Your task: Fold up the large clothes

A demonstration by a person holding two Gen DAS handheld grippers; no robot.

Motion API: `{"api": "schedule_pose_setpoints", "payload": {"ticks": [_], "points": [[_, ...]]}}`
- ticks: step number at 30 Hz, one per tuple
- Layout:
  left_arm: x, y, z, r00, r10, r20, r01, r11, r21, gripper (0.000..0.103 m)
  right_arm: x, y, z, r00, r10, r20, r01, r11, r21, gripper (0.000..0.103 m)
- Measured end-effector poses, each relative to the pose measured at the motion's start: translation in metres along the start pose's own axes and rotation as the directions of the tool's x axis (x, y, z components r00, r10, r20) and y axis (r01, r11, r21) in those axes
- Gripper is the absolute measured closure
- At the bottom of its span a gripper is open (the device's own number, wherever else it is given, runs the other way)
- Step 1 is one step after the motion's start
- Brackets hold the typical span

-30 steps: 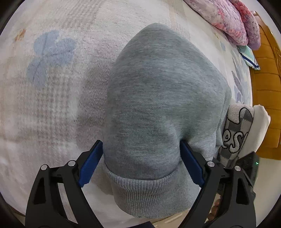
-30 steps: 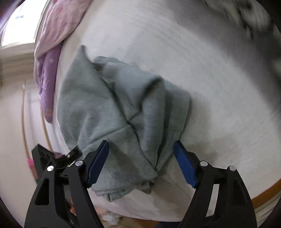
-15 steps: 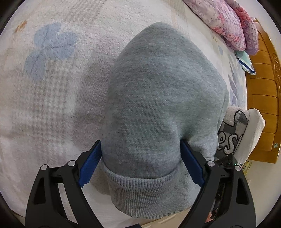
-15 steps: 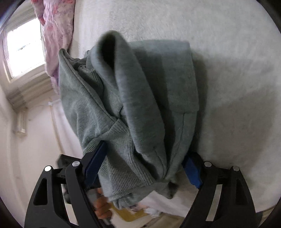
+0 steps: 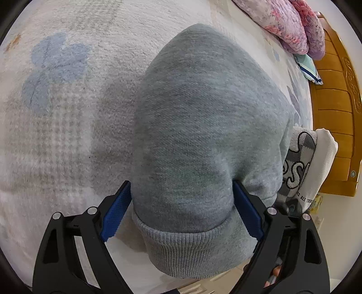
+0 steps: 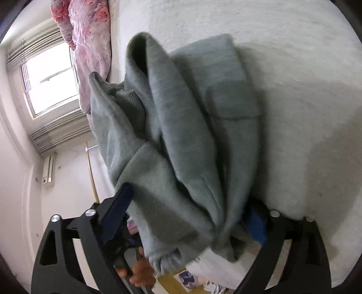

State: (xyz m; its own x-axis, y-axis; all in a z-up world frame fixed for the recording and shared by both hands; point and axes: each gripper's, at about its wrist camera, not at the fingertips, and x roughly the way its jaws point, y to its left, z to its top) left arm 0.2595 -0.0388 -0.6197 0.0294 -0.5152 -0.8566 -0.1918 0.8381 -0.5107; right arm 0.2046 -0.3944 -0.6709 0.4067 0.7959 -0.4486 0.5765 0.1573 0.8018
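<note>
A grey sweatshirt (image 5: 203, 117) lies folded in a thick bundle on the bed. Its ribbed hem (image 5: 192, 251) hangs nearest me. My left gripper (image 5: 181, 208) has its blue pads against both sides of the bundle, spread wide around the thick cloth. In the right wrist view the same sweatshirt (image 6: 181, 140) is bunched in folds between the fingers of my right gripper (image 6: 192, 217). The left pad (image 6: 117, 212) presses the cloth; the right pad (image 6: 258, 226) is partly hidden by it.
A pale fleece blanket (image 5: 67, 113) with blue flowers covers the bed. A pink floral quilt (image 5: 282, 20) lies at the far end by the wooden headboard (image 5: 334, 117). A folded grey and white garment (image 5: 303, 167) sits at the right. A window (image 6: 49, 79) is at the left.
The right gripper has swung round and closed in on the sweatshirt, which now fills its jaws and is lifted at the bed's edge. The left gripper has stayed on the bundle.
</note>
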Motion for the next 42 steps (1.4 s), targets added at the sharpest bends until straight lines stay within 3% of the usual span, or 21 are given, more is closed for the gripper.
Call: {"api": "schedule_pose_setpoints", "payload": {"ticks": [4,6,7,9,12,14,17,21,24,27,29,33,36,39,42], "points": [[0.003,-0.002,0.000,1.000,-0.009,0.001,0.009,1.000,0.002,0.015,0.006,0.003,-0.008,0.998,-0.051,0.020,0.051,0.999,0.002,0.011],[0.003,-0.002,-0.001,1.000,-0.016,0.006,0.016,1.000,-0.010,0.016,0.011,0.012,-0.011,0.997,-0.072,0.038,0.072,0.997,-0.016,0.017],[0.003,-0.003,-0.003,1.000,-0.019,0.009,0.019,1.000,-0.009,0.019,0.011,0.017,-0.014,0.995,-0.086,0.041,0.087,0.996,-0.034,0.023],[0.000,-0.005,-0.006,1.000,-0.007,0.025,0.007,1.000,0.010,0.024,0.008,0.021,-0.015,0.995,-0.092,0.041,0.093,0.995,-0.031,0.051],[-0.006,-0.010,-0.013,0.998,-0.009,0.066,0.007,1.000,0.026,0.034,-0.002,0.030,-0.019,0.991,-0.120,0.052,0.123,0.990,-0.063,0.074],[-0.013,-0.012,-0.019,0.994,-0.031,0.102,0.029,0.999,0.020,0.038,-0.011,0.048,-0.024,0.985,-0.160,0.065,0.168,0.975,-0.144,0.079],[-0.023,-0.016,-0.025,0.989,-0.064,0.135,0.063,0.998,0.010,0.041,-0.019,0.086,-0.033,0.965,-0.243,0.097,0.262,0.916,-0.303,0.081],[-0.045,-0.025,-0.036,0.970,-0.124,0.208,0.134,0.990,-0.032,0.042,-0.035,0.129,-0.045,0.963,-0.251,0.097,0.267,0.844,-0.464,0.081],[-0.066,-0.043,-0.044,0.952,-0.124,0.281,0.140,0.990,-0.035,0.042,-0.044,0.150,-0.048,0.966,-0.244,0.081,0.248,0.805,-0.539,0.081],[-0.090,-0.079,-0.055,0.922,-0.129,0.364,0.149,0.988,-0.027,0.042,-0.067,0.173,-0.041,0.977,-0.204,0.053,0.196,0.785,-0.587,0.081],[-0.102,-0.105,-0.062,0.900,-0.137,0.413,0.159,0.987,-0.018,0.042,-0.095,0.197,-0.037,0.983,-0.180,0.041,0.164,0.751,-0.640,0.081],[-0.125,-0.183,-0.082,0.845,-0.175,0.506,0.192,0.981,0.019,0.042,-0.151,0.239,-0.016,0.991,-0.132,0.032,0.116,0.705,-0.699,0.081],[-0.127,-0.251,-0.089,0.816,-0.216,0.537,0.204,0.975,0.081,0.042,-0.211,0.255,0.001,0.994,-0.099,0.049,0.103,0.674,-0.732,0.081],[-0.117,-0.310,-0.092,0.803,-0.259,0.537,0.213,0.966,0.149,0.042,-0.268,0.258,0.020,0.992,-0.075,0.098,0.123,0.655,-0.745,0.081],[-0.095,-0.361,-0.097,0.800,-0.300,0.519,0.225,0.953,0.203,0.042,-0.316,0.248,0.044,0.986,-0.054,0.156,0.151,0.673,-0.724,0.081]]}}
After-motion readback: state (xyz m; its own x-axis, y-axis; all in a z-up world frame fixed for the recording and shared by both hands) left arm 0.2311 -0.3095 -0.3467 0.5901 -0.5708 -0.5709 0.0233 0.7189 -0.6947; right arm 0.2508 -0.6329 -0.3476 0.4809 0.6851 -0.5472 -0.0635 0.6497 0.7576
